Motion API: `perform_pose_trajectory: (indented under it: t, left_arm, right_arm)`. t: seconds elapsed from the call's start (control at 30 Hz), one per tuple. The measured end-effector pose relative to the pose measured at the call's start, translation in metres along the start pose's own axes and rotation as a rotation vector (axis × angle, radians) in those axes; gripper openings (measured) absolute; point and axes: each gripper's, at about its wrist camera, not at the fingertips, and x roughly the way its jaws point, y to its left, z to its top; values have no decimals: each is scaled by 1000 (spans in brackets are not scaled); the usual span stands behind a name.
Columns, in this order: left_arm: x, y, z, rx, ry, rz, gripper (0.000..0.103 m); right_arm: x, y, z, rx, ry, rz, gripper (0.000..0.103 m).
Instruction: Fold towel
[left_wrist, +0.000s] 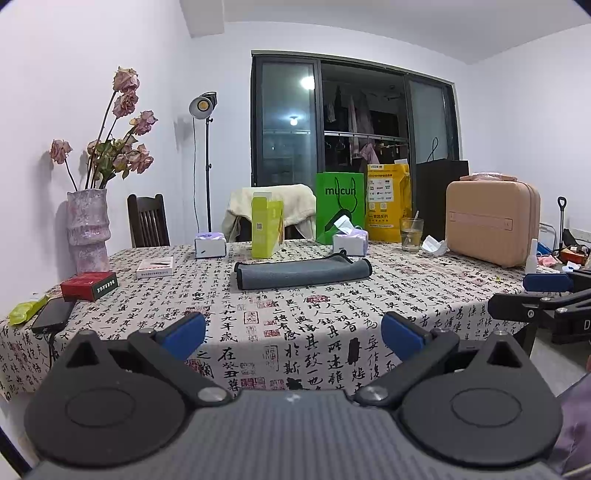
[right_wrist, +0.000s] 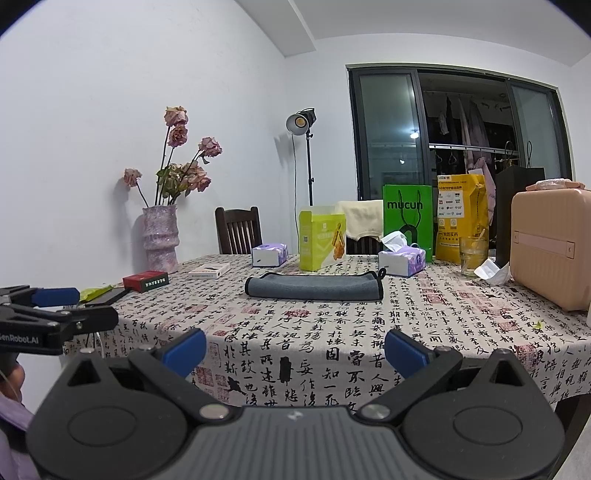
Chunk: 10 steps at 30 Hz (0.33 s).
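Two handheld grippers hover at the near edge of a desk (left_wrist: 406, 295) draped in a calligraphy-print cloth, each with its blue-padded fingers spread apart and grasping nothing. The left gripper (left_wrist: 293, 334) and right gripper (right_wrist: 295, 350) sit side by side, both aimed forward, likely poised for an approach. One grey microfibre towel with black piping (left_wrist: 301, 273) lies well beyond the fingertips, straight ahead of both pairs, folded into a long flat band; it appears to need at least one more fold. Past it stand two purple-and-white tissue boxes (left_wrist: 210, 245), one lime-green carton (left_wrist: 266, 227), one green paper bag (left_wrist: 339, 206) and one yellow bag (left_wrist: 388, 201); one tan hard-shell case (left_wrist: 491, 227) sits off to the right of the fingers.
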Motion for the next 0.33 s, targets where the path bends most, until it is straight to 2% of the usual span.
perform_pose_trajectory:
  t: [0.33]
  left_arm:
    - [-1, -1, 0, -10, 9, -6, 103]
  right_arm:
    - [0, 1, -1, 1, 3, 2, 103]
